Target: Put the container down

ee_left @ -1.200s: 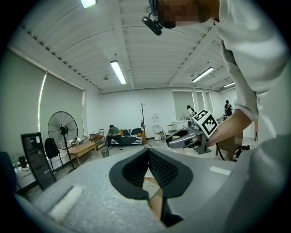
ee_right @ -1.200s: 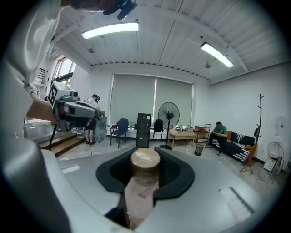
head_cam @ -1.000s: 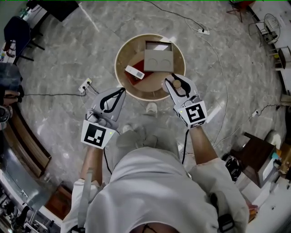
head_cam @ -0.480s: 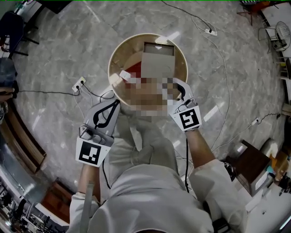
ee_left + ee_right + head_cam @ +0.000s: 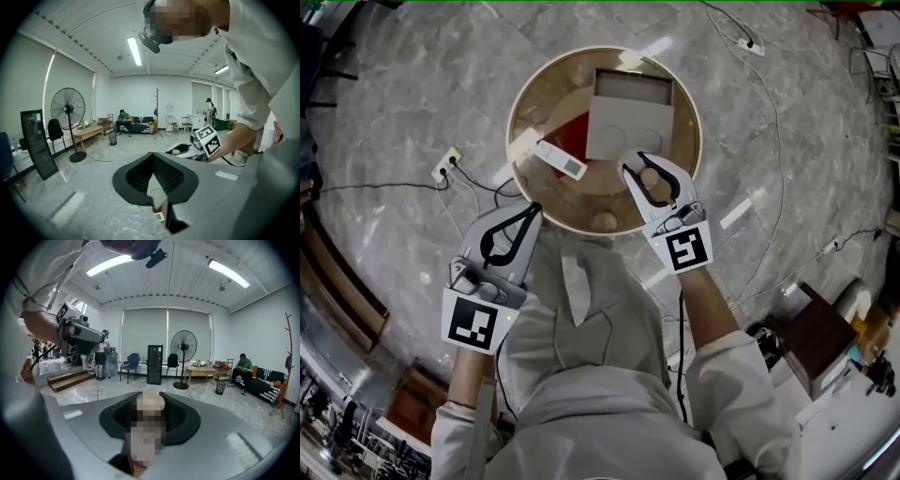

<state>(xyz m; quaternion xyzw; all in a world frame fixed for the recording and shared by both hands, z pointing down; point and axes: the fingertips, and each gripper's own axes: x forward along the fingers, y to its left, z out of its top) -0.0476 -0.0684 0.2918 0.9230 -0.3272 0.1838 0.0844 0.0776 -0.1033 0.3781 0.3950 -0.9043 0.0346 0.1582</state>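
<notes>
My right gripper (image 5: 651,169) is shut on a small container with a tan round cap (image 5: 650,180), held over the front right part of the round wooden table (image 5: 534,103). Whether the container touches the tabletop I cannot tell. In the right gripper view the cap (image 5: 150,402) sits between the black pads (image 5: 180,420), its body blurred out. My left gripper (image 5: 530,211) is shut on nothing and hangs just off the table's front left rim. In the left gripper view its tips (image 5: 153,157) meet.
On the table lie a grey cardboard box (image 5: 628,117), a red piece (image 5: 575,131), a white remote-like bar (image 5: 560,159) and a small tan round thing (image 5: 605,221) near the front rim. Power strips (image 5: 443,167) with cables lie on the marble floor. A dark cabinet (image 5: 811,328) stands right.
The right gripper has carried the container from the table's front right rim further in over the tabletop. The table now sits closer in the head view. The left gripper stays near the front left rim.
</notes>
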